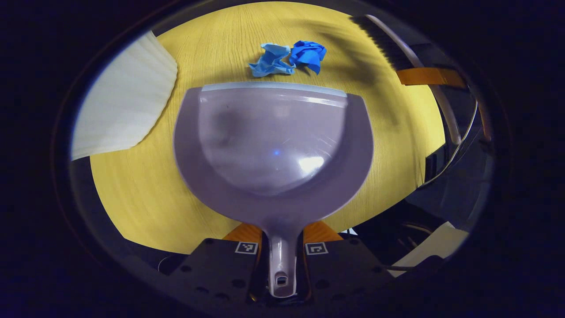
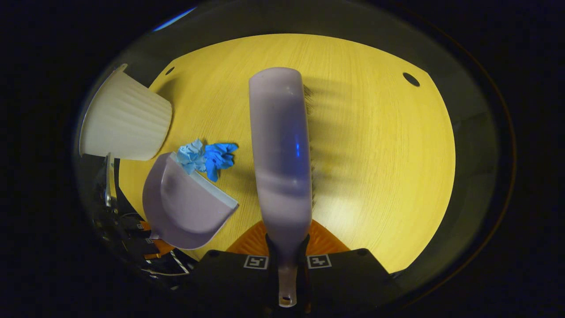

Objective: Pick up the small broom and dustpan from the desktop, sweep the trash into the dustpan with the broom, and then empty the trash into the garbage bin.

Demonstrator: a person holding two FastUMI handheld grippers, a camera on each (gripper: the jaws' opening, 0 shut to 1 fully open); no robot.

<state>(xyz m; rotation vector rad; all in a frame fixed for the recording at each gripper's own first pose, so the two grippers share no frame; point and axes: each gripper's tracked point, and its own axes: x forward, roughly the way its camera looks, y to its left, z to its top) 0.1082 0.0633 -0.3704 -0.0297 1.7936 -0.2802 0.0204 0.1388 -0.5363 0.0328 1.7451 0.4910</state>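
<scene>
In the left gripper view, the left gripper (image 1: 282, 251) is seen pinching the handle of the grey dustpan (image 1: 273, 145), with both fingers pressed against the handle's sides. The dustpan is held out over the yellow wood-grain surface (image 1: 132, 194), its straight front lip directed at two pieces of crumpled paper trash just beyond it: a light blue piece (image 1: 270, 60) and a darker blue piece (image 1: 308, 54), which lie touching each other. Whether the lip rests on the surface cannot be told. A white ribbed garbage bin (image 1: 126, 106) is noted at the left, near the dustpan. At the upper right of the same view, the dark bristles of the small broom (image 1: 382, 42) are visible. In the right gripper view, the right gripper (image 2: 287, 260) is seen closed on the handle of the small broom (image 2: 280, 154), which extends forward above the surface (image 2: 379, 154), bristles along its right edge. In this view the dustpan (image 2: 185, 212) lies to the left, its lip touching the trash (image 2: 207, 157), with the garbage bin (image 2: 126, 119) just beyond it.
</scene>
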